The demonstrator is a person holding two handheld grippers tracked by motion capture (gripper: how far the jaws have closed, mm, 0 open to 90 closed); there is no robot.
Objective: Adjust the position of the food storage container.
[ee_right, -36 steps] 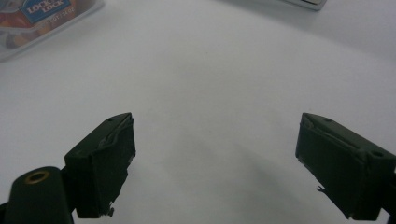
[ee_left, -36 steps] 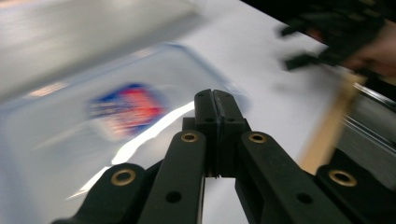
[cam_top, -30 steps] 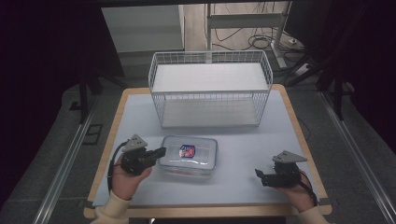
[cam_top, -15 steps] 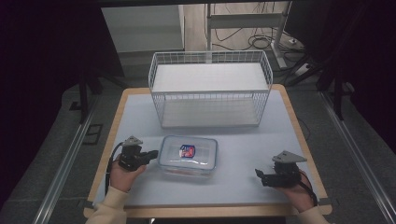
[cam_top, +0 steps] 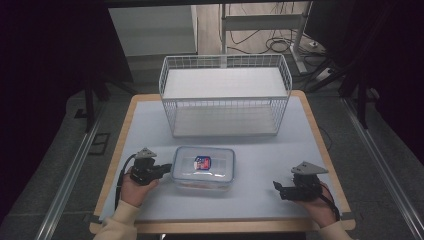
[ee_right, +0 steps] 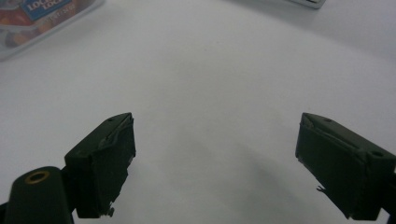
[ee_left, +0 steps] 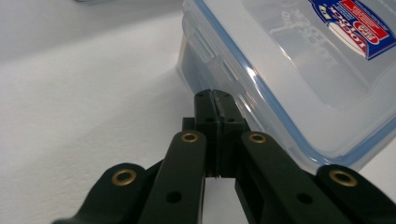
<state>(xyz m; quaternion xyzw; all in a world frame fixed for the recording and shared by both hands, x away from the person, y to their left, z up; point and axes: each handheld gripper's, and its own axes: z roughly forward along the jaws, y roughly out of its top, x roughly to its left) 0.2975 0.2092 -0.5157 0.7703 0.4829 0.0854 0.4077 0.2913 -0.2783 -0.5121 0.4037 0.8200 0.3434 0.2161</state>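
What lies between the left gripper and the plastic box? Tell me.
Nothing visible. The left gripper, jaws closed together, sits right at the side latch of the plastic box, with bare table beside it.

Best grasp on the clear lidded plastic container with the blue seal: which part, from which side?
Probably one of its short ends. The clear rectangular plastic container with the blue seal lies flat, lid on, too broad to take across the top. The left hand-held gripper, jaws shut, sits at the locking flap on the left end; opened, it could pinch that flap and rim from the side.
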